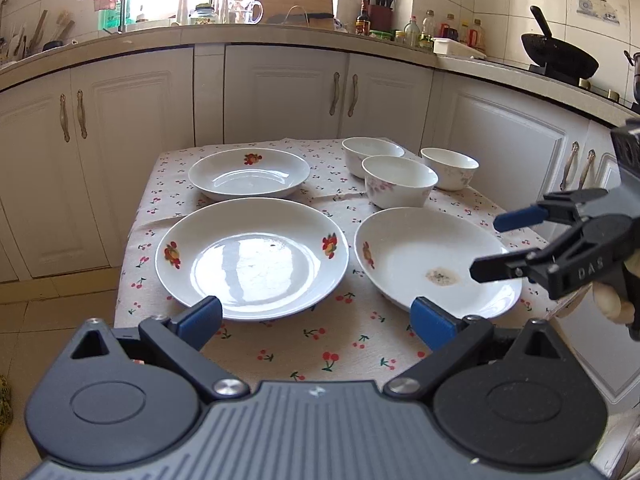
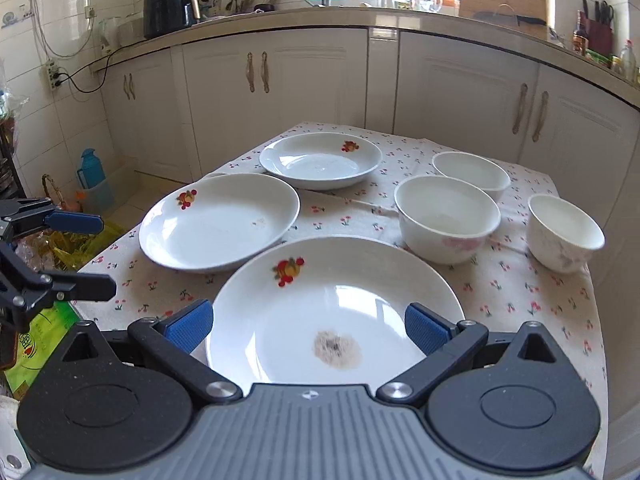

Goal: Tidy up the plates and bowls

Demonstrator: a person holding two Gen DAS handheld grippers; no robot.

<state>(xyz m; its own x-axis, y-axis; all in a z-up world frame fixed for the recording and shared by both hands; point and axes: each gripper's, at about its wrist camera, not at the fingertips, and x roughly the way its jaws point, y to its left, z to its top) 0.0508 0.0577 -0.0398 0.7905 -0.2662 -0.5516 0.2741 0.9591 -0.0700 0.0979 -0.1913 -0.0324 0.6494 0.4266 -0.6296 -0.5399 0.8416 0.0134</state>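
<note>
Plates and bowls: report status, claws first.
Left claw open, empty. Right claw open, empty, over stained plate. Three plates, three bowls unstacked on cloth. Nothing in the way.

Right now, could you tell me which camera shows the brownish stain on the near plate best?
The right wrist view: the stain lies close and central in the stained plate, between the open right gripper fingers. The left wrist view shows the same stain smaller and off to the right, beside the right gripper's fingertips.
</note>
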